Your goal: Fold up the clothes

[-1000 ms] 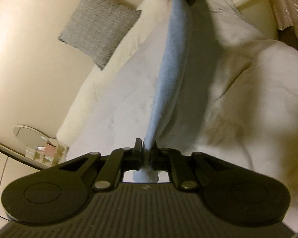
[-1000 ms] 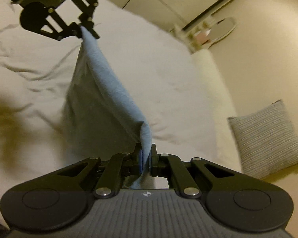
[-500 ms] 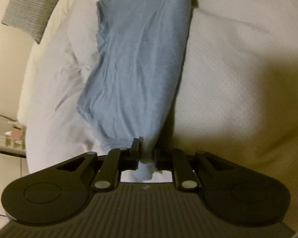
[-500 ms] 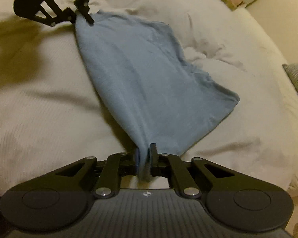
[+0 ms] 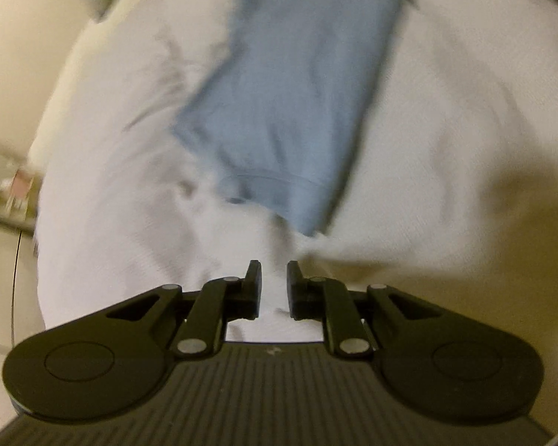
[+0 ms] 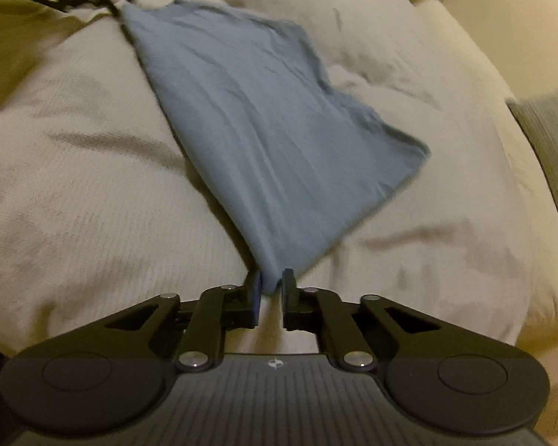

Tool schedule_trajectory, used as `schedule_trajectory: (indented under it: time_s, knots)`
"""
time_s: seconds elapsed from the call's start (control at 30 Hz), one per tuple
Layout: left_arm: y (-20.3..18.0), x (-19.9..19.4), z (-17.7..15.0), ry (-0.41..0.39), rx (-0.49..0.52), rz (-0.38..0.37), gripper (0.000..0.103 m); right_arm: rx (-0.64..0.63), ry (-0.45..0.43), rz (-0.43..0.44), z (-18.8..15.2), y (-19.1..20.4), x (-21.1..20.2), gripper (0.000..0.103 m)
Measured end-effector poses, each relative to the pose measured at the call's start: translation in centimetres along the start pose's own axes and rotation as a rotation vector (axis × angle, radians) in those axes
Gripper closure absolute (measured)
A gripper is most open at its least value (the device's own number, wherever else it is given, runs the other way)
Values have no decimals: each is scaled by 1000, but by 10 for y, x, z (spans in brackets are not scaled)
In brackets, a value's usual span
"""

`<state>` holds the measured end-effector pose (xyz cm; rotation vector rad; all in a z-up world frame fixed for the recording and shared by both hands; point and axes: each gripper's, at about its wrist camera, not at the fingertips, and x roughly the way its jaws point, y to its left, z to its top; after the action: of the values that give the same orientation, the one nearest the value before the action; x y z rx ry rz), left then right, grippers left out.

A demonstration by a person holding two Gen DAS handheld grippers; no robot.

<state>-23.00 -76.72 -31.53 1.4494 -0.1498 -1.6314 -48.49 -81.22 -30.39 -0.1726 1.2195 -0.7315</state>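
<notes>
White duvet [image 6: 93, 186] covers the bed, cream wall behind, grey cushion [image 6: 550, 156] at the right edge of your right wrist view. The blue garment [image 6: 271, 122] lies spread on the duvet. Your left gripper [image 5: 273, 267] hangs just short of the garment's near corner, jaws apart, only duvet showing between them (frame is blurred). Your right gripper [image 6: 271, 277] has the garment's other corner sitting between its fingertips; jaws slightly parted, and you can't tell whether the pads press the cloth. The left gripper also shows top left in that view.
</notes>
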Motion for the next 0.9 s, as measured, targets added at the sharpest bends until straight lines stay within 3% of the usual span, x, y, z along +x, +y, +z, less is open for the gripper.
schedule_trajectory:
  time_s: [0.13,0.27,0.37,0.47,0.7,0.9]
  knots:
    - [14,-12,27,-79,-190,2,91,198,-110,16,9,-10,-35,96]
    - [16,0,61,-132,-360,-47,90,308,-207,113,44,-4,-26,93]
    - [4,19,72,-115,-393,-90,90,405,-237,187,71,-3,2,93]
    - [-10,28,60,-81,-372,-75,90,420,-221,242,75,-1,24,93]
    - [-10,26,29,-58,-397,-6,89,574,-139,211,2,-28,29,93]
    - [-12,33,26,-72,-488,27,90,559,-144,179,-27,-27,28,90]
